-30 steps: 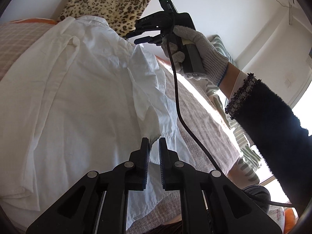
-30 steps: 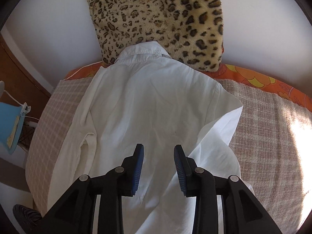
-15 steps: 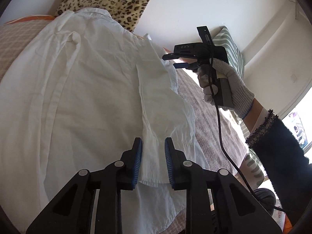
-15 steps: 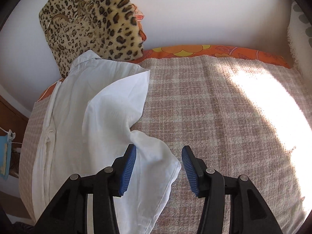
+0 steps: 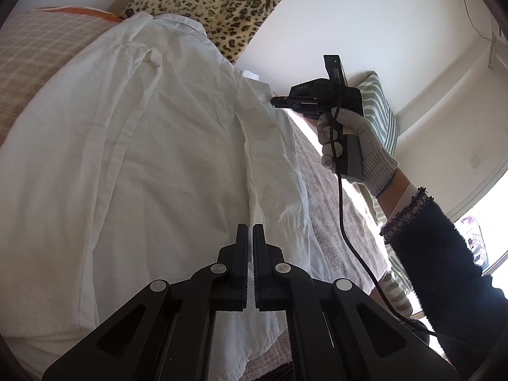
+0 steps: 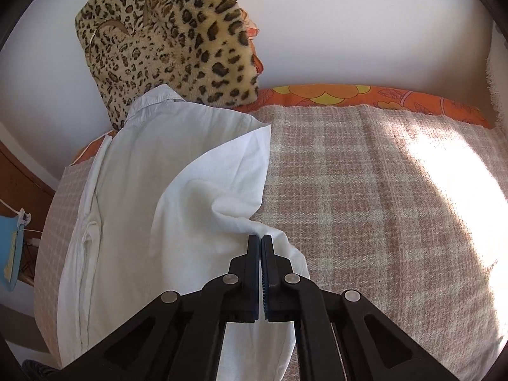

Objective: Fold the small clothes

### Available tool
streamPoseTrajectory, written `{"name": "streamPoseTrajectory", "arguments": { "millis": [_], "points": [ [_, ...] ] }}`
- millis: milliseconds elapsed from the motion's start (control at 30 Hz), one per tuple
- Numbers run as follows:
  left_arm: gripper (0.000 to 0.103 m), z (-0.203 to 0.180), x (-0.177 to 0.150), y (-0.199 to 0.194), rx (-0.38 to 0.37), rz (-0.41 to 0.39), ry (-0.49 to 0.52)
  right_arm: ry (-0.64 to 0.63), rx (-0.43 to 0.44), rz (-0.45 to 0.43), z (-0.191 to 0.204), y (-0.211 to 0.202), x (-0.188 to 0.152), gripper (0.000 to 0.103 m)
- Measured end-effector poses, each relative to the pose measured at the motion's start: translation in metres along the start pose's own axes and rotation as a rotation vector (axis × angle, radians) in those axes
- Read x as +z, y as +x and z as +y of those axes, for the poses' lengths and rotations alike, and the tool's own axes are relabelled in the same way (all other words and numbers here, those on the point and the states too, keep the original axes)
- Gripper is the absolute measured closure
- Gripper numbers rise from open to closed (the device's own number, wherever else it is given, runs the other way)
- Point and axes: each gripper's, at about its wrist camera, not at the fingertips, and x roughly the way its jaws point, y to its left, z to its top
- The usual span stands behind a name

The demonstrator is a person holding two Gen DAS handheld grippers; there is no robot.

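Observation:
A white shirt (image 5: 143, 158) lies collar-away on a plaid blanket (image 6: 381, 206), its right sleeve folded in over the body. In the left wrist view my left gripper (image 5: 250, 231) sits at the near end of that sleeve fold, jaws closing tight on the fabric. My right gripper (image 5: 279, 103), held by a gloved hand (image 5: 365, 146), pinches the shirt's far right shoulder edge. In the right wrist view the right gripper (image 6: 261, 243) has its jaws closing together on a raised ridge of the white shirt (image 6: 143, 190).
A leopard-print cushion (image 6: 171, 41) leans on the wall behind the collar. An orange sheet (image 6: 349, 93) edges the blanket. A striped pillow (image 5: 381, 117) lies at the right, and a black cable (image 5: 343, 216) hangs from the right gripper. A blue object (image 6: 12, 254) stands beside the bed.
The right gripper went from above the shirt's middle to its right edge and closed on the cloth. The left jaws narrowed and closed on the sleeve fold, which now lies flatter.

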Motion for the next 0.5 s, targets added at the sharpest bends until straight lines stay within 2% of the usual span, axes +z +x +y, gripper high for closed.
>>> {"name": "streamPoseTrajectory", "arguments": {
  "millis": [33, 100, 167, 233, 300, 333, 367, 500],
  "points": [
    [0.099, 0.002, 0.002, 0.002, 0.006, 0.002, -0.012, -0.014, -0.007, 0.004, 0.003, 0.0, -0.001, 0.1],
    [0.087, 0.003, 0.008, 0.007, 0.013, 0.015, -0.026, -0.02, -0.004, 0.006, 0.005, 0.0, -0.004, 0.099],
    [0.062, 0.001, 0.012, 0.015, 0.032, 0.039, -0.021, -0.017, -0.005, 0.007, 0.003, -0.001, -0.008, 0.098],
    [0.06, -0.001, 0.012, 0.026, 0.041, 0.076, -0.018, -0.012, -0.007, 0.006, -0.001, -0.003, -0.01, 0.098],
    [0.064, -0.003, 0.014, 0.041, 0.017, 0.106, 0.003, -0.006, 0.002, 0.007, -0.003, -0.004, -0.011, 0.098],
    [0.08, -0.004, 0.014, 0.046, 0.005, 0.114, 0.016, -0.006, 0.001, 0.005, -0.004, -0.005, -0.011, 0.098],
    [0.103, -0.007, 0.015, 0.051, -0.01, 0.125, 0.031, -0.007, -0.002, 0.005, -0.004, -0.004, -0.01, 0.098],
    [0.103, -0.017, 0.014, 0.044, -0.063, 0.109, 0.028, -0.018, -0.008, 0.009, 0.0, -0.002, -0.008, 0.1]
  ]
}}
